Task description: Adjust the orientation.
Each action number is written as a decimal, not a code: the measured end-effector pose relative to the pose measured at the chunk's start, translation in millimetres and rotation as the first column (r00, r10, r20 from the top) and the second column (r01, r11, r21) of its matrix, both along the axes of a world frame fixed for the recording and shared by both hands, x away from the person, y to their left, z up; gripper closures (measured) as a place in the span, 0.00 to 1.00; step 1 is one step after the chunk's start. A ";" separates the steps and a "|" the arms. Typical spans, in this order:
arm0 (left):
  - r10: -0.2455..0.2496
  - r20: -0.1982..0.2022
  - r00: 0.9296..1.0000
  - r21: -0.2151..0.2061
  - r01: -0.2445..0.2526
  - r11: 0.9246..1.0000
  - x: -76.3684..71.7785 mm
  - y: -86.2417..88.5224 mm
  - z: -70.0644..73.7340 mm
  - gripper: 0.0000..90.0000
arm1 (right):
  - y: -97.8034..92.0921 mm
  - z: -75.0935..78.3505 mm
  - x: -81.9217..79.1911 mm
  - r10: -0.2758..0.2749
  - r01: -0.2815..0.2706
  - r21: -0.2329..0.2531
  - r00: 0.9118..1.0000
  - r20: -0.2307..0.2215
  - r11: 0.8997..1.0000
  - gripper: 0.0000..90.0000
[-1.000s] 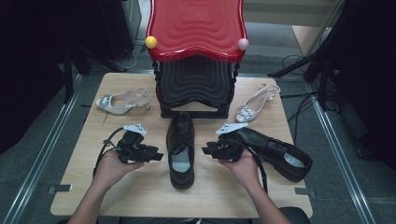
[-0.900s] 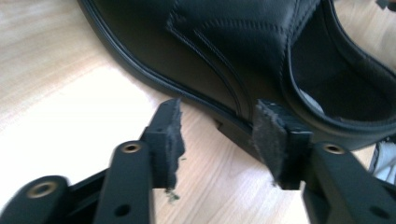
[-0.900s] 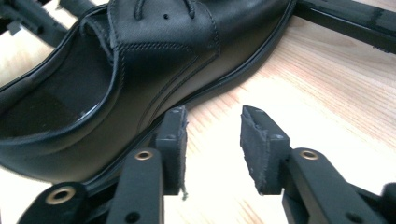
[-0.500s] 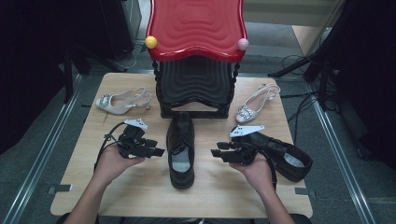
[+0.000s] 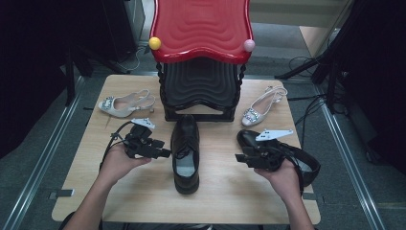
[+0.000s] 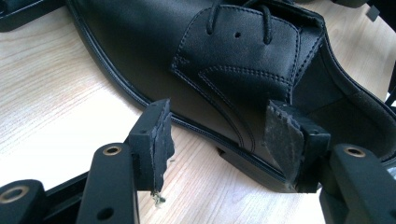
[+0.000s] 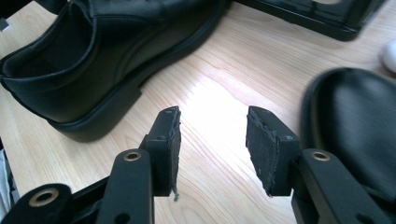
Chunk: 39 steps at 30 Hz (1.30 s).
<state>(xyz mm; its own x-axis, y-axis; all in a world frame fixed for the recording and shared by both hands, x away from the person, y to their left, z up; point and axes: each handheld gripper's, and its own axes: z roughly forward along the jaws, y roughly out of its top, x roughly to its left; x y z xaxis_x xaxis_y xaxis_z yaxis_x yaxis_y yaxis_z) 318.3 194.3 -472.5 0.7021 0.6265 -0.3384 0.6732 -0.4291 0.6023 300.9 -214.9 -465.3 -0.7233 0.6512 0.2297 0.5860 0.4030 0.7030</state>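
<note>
Since a second ago, the right tool [image 5: 239, 157] has been drawn back toward the counter's [image 5: 225, 191] near edge, off the right-hand black shoe [image 5: 306, 160]. Both tools are held open. The left tool [image 5: 165, 153] is set beside the middle black shoe [image 5: 186, 148].

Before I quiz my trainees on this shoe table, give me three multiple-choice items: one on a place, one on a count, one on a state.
1. Where is the middle black shoe?
A. on the red rack top
B. on the table between the two grippers
C. on the floor

2. How many pale heeled sandals lie on the table?
A. one
B. two
C. four

3. How is the left gripper?
A. open beside the shoe
C. shut on a sandal
B. shut on the shoe

Key: 1 B, the shoe lies on the table with the left gripper on one side and the right gripper on the other. 2 B, one sandal lies left of the rack and one right. 3 A, the left gripper view shows its jaws apart, with the shoe's side just beyond them.
</note>
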 end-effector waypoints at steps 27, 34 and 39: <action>-0.039 -0.009 0.999 -0.015 0.039 0.999 14.9 -9.8 -1.0 0.47 | -89.1 24.7 -19.8 -0.201 0.201 -0.086 0.980 0.003 0.976 0.65; -0.038 -0.006 0.999 -0.014 0.038 0.999 14.9 -9.2 -0.6 0.47 | -102.0 29.3 -24.7 -0.219 0.219 -0.085 0.976 0.010 0.972 0.66; -0.040 -0.002 0.999 -0.012 0.040 0.999 14.6 -9.2 -0.4 0.48 | -116.0 32.6 -30.6 -0.260 0.262 -0.101 0.965 0.024 0.960 0.66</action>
